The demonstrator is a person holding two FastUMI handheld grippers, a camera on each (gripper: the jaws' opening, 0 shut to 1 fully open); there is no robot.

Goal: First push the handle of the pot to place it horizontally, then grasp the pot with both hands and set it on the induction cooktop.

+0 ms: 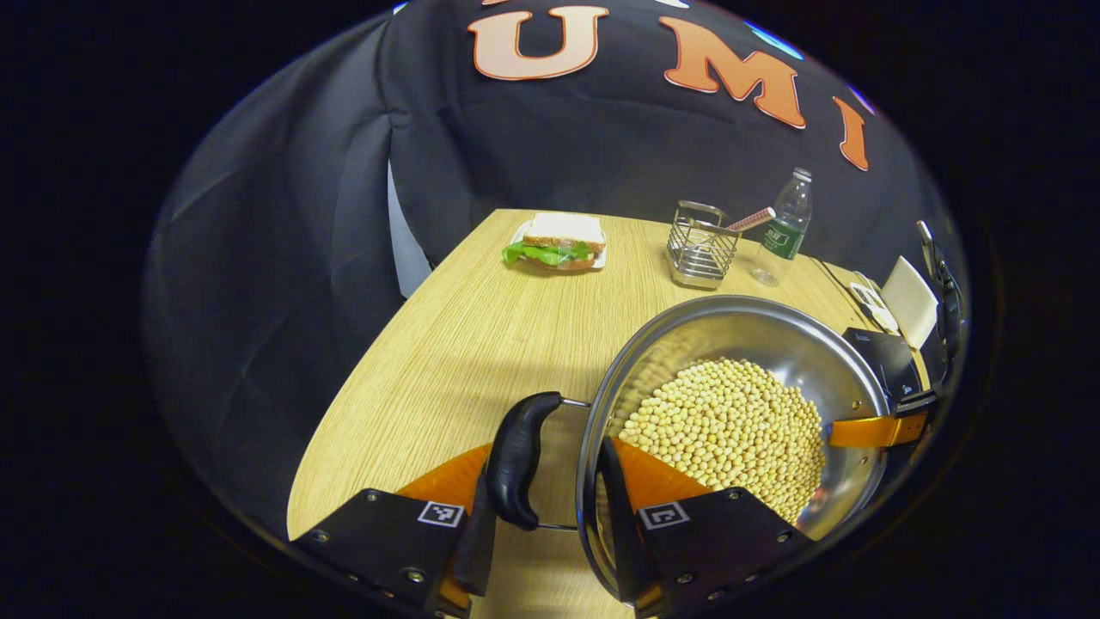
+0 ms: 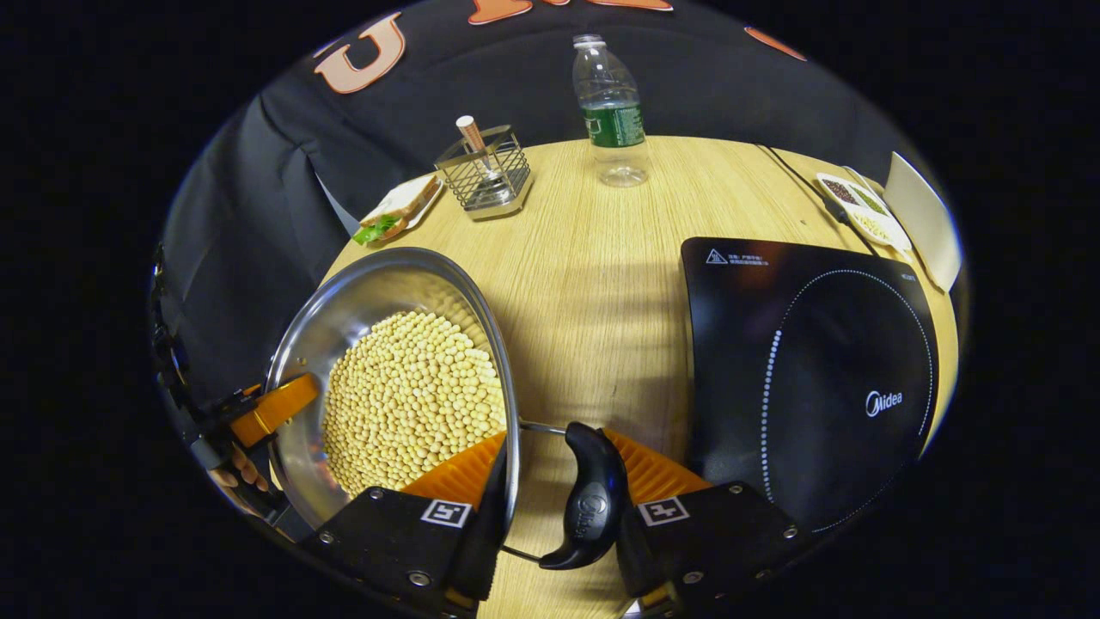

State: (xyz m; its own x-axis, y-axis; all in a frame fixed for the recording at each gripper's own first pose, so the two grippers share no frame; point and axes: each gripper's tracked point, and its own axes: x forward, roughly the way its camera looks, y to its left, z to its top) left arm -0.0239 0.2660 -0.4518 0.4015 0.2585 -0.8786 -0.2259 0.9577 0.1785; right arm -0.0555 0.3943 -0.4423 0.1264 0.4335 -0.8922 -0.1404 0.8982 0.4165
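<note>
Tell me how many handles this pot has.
2. One black handle sits on the pot wall between the left gripper fingers; the other handle sits on the opposite side, between the right gripper fingers.

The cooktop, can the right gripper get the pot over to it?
Probably yes. The right gripper straddles the pot rim and handle, and the induction cooktop lies just beside it with only bare table between.

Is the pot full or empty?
Partly full: yellow beans heap in the steel pot, but bare metal wall shows above them.
</note>
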